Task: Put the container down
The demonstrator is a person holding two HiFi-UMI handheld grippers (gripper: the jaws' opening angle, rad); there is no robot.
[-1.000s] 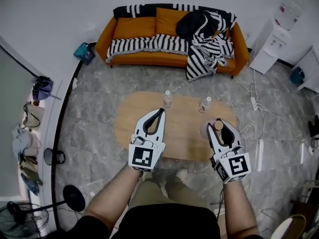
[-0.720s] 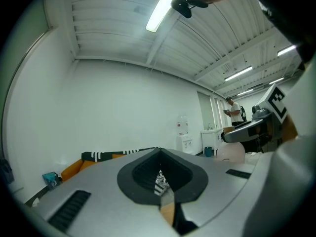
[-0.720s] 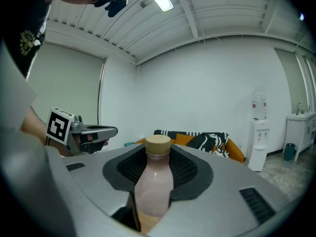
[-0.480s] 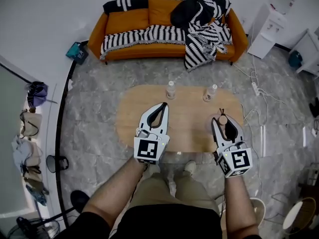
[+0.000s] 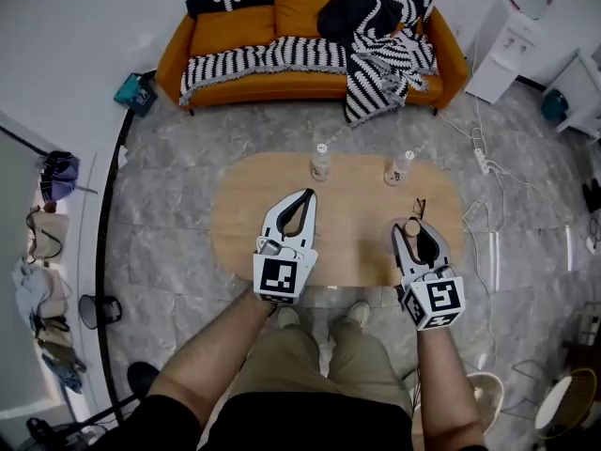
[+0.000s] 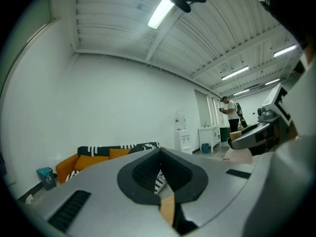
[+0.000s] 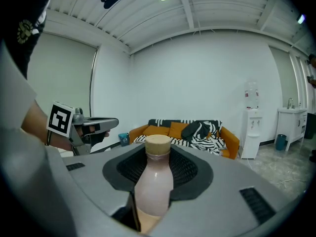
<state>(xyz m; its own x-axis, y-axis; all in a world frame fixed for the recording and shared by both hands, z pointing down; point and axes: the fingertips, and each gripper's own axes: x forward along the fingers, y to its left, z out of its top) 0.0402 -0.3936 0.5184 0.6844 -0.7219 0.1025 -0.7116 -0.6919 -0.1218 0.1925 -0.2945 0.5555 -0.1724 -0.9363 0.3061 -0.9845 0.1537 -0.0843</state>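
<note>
**Q:** Which parts are hidden or cut off?

**A:** In the right gripper view, the base of the container (image 7: 154,181), a pale pink bottle, is concealed below the jaws of the right gripper (image 5: 413,235). In the head view only its tan cap (image 5: 411,225) shows, so it cannot be told whether the base touches the table (image 5: 347,228). The person's arms run off the near edge.

**Q:** How is the container oriented, and where is it?

**A:** It is upright, with its long axis vertical and the cap uppermost. It sits over the near right part of the oval wooden table, with the right gripper's jaws clamped on its body from both sides. The left gripper (image 5: 307,197), over the near left-middle of the table, has its jaws together at the tips with nothing between them.

**Q:** Is any writing legible?

**A:** None can be read on the container. Each gripper's cube bears a square black-and-white marker (image 5: 285,277). Two small bottles (image 5: 320,162) stand at the table's far edge, on the side of the orange sofa (image 5: 235,36). They are too small for their labels to be made out.
</note>
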